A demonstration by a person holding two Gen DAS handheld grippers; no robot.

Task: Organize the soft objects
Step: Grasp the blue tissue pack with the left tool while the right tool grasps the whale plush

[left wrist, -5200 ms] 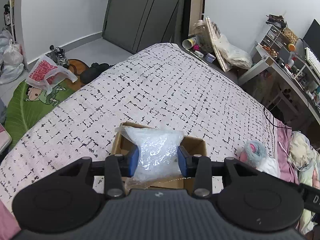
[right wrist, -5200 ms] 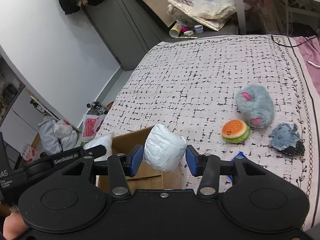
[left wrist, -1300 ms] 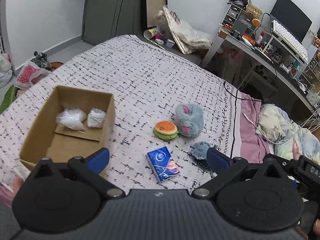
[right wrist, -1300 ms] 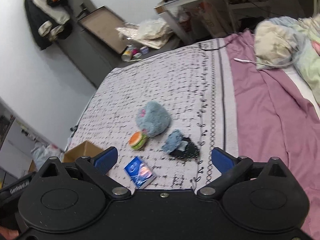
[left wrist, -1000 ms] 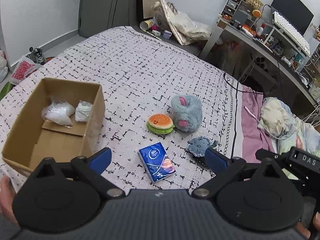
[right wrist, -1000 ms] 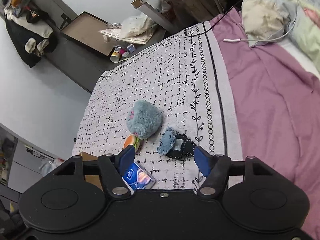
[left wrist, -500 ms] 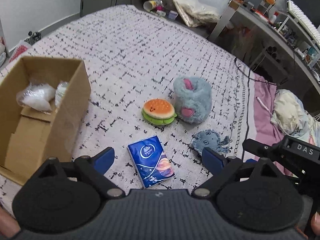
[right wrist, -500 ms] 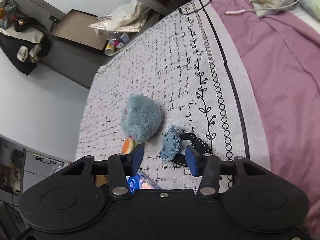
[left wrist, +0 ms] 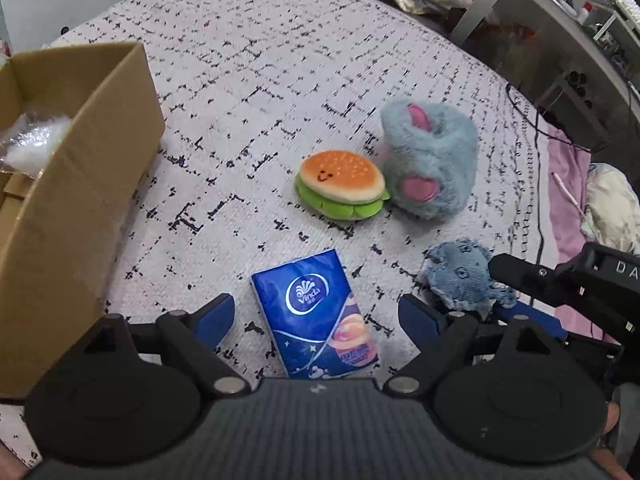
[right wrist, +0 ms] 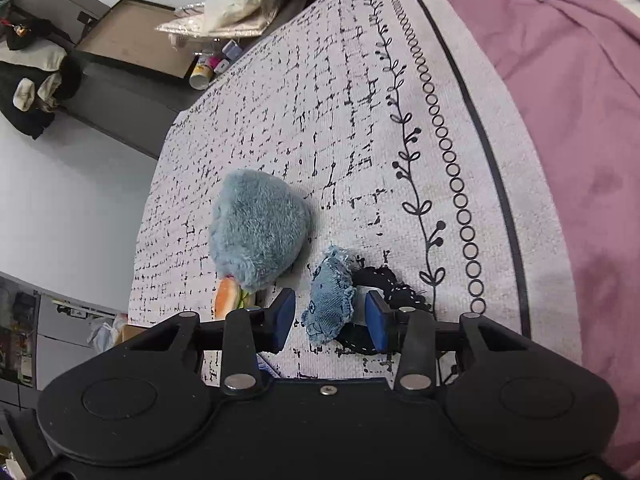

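On the patterned bedspread lies a blue tissue pack (left wrist: 312, 300), flat between the pads of my left gripper (left wrist: 316, 320). Its jaws are closing but stand wide, clear of the pack on both sides. A small denim plush (right wrist: 328, 300) on a black fabric piece (right wrist: 384, 280) sits between the pads of my right gripper (right wrist: 330, 318). Those jaws are closing too, with a thin gap left on each side. The left wrist view shows the denim plush (left wrist: 460, 276) and the right gripper (left wrist: 560, 292) beside it. A burger plush (left wrist: 340, 184) leans against a fluffy blue plush (left wrist: 432, 160).
A cardboard box (left wrist: 92, 184) stands at the left with white plastic bags (left wrist: 28, 148) inside. A purple sheet (right wrist: 560, 100) covers the bed to the right of the bedspread. Desk, bags and clutter line the far side of the room.
Both grippers have come down toward the bed. The left jaws narrowed a little over the tissue pack. The right jaws narrowed a lot around the denim plush.
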